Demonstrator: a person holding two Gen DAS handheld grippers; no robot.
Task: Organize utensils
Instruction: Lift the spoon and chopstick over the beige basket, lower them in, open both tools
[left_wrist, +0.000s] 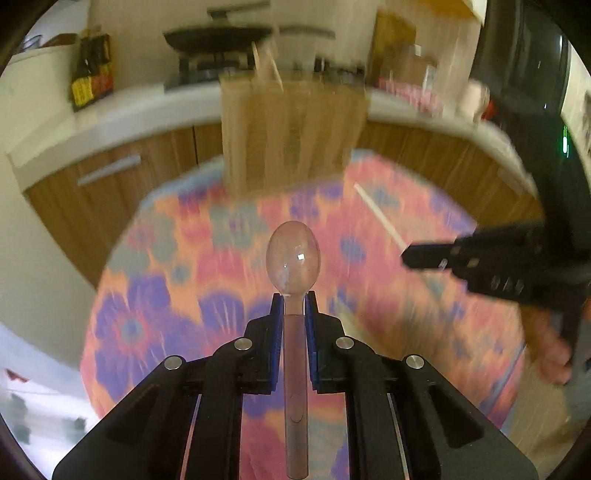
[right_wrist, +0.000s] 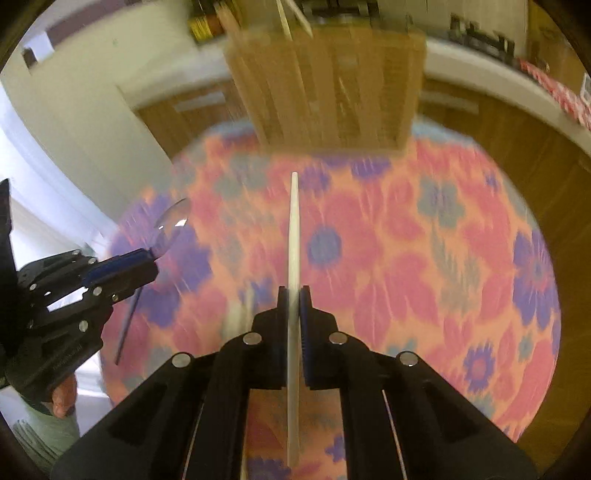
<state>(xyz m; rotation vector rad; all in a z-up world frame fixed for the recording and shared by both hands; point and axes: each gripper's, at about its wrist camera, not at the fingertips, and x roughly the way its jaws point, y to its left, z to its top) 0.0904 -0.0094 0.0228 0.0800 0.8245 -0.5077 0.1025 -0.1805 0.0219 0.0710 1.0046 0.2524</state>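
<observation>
No legible text, labels (all blurred)

- The wooden holder (right_wrist: 327, 85) is motion-blurred; its compartments cannot be told apart.
- Behind the wooden holder, countertop items (left_wrist: 406, 85) are smeared.
- Its top is cut off in the right wrist view.

— Where does the organizer box (right_wrist: 328, 85) stand?

— At the far edge of the tabletop (right_wrist: 443, 258), about the middle, with the kitchen counter (left_wrist: 122, 122) behind it.

— And the utensils?

— The spoon (left_wrist: 293, 258) is clamped in the left gripper (left_wrist: 294, 301), above the tabletop, bowl toward the box. The flat utensil (right_wrist: 294, 236) sits edge-on in the right gripper (right_wrist: 294, 295), also pointing at the box.

— How do the two stand to each other?

— Side by side, apart, the left gripper over the left edge.
</observation>
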